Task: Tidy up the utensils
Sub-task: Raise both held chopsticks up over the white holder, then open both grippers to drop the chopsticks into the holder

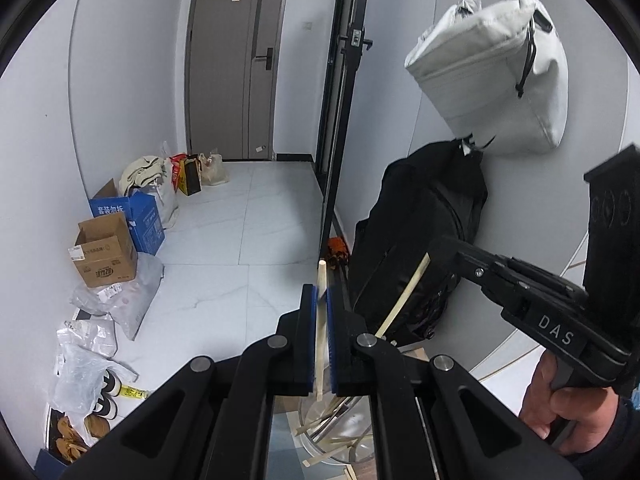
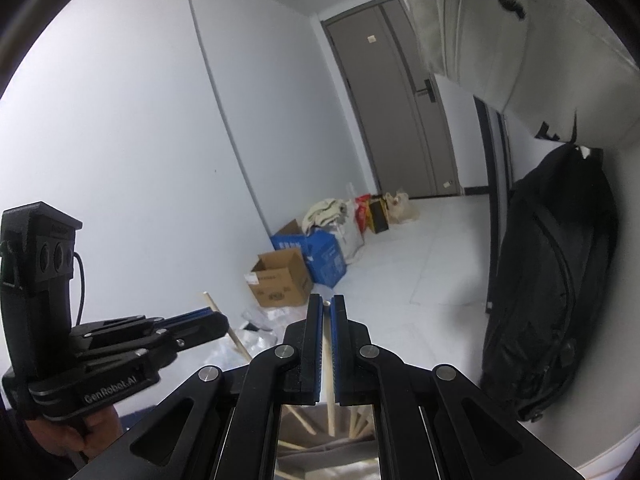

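My left gripper (image 1: 319, 288) is shut on a pale wooden chopstick (image 1: 320, 344) that stands nearly upright between its blue pads, tip poking above them. My right gripper (image 1: 434, 250) enters from the right, shut on a second chopstick (image 1: 404, 292) that slants down to the left. In the right wrist view, my right gripper (image 2: 327, 298) pinches its chopstick (image 2: 331, 416) and my left gripper (image 2: 222, 320) holds the other stick (image 2: 239, 344) at the lower left. Below both grippers a round clear container (image 1: 352, 440) holds several more chopsticks.
A black backpack (image 1: 420, 248) leans on the wall at the right under a hanging white bag (image 1: 492, 76). Cardboard boxes (image 1: 106, 252), a blue box (image 1: 140, 216), plastic bags and shoes (image 1: 106, 396) line the left wall. A grey door (image 1: 236, 64) closes the hallway's far end.
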The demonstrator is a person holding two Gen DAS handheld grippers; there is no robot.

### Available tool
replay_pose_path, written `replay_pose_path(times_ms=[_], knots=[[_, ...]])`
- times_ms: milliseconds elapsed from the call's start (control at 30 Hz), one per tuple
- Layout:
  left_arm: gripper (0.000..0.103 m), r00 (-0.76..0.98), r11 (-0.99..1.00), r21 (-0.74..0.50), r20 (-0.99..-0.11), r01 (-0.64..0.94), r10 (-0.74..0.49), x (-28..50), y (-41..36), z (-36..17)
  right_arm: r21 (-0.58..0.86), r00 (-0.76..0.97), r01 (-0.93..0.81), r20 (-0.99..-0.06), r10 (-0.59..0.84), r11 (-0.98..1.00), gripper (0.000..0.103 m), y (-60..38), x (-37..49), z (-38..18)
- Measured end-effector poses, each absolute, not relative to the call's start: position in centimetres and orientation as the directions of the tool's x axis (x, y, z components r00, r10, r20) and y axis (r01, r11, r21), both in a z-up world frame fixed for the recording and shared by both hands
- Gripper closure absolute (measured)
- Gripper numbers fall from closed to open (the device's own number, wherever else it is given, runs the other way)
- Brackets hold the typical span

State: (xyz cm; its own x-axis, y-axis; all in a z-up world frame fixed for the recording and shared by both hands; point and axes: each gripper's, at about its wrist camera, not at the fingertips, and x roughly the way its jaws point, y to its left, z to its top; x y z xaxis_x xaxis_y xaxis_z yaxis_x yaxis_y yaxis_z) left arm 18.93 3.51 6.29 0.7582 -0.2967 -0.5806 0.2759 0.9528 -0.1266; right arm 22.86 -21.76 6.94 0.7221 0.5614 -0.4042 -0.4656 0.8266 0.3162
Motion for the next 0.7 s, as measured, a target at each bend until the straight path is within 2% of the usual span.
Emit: replay_pose_path(times_ms=[333, 567, 633, 700], knots=[[0.102, 0.704, 0.93, -0.193, -0.61, 0.313, -0.363, 19.7, 3.4, 5.0, 0.301, 0.675, -0.487, -0.466, 0.572, 0.82, 0.099, -20.1, 24.1, 5.1], [0.101, 0.644, 0.916, -0.205, -0.659, 0.344, -0.389, 19.3, 3.1, 4.5, 0.339, 0.635, -0.476, -0.506, 0.584, 0.811, 0.094, -20.5, 23.5, 3.7], [0.098, 0.648, 0.921, -0.191, -0.662, 0.339, -0.376, 18.9, 3.1, 4.8, 0.346, 0.635, -0.47, -0.506, 0.583, 0.812, 0.092, -21.1, 23.1, 3.8], [0.088, 0.653, 0.922, -0.201, -0.657, 0.33, -0.377, 18.4, 3.3, 5.2, 0.351, 0.65, -0.45, -0.502, 0.57, 0.821, 0.087, -22.1, 22.3, 4.1]])
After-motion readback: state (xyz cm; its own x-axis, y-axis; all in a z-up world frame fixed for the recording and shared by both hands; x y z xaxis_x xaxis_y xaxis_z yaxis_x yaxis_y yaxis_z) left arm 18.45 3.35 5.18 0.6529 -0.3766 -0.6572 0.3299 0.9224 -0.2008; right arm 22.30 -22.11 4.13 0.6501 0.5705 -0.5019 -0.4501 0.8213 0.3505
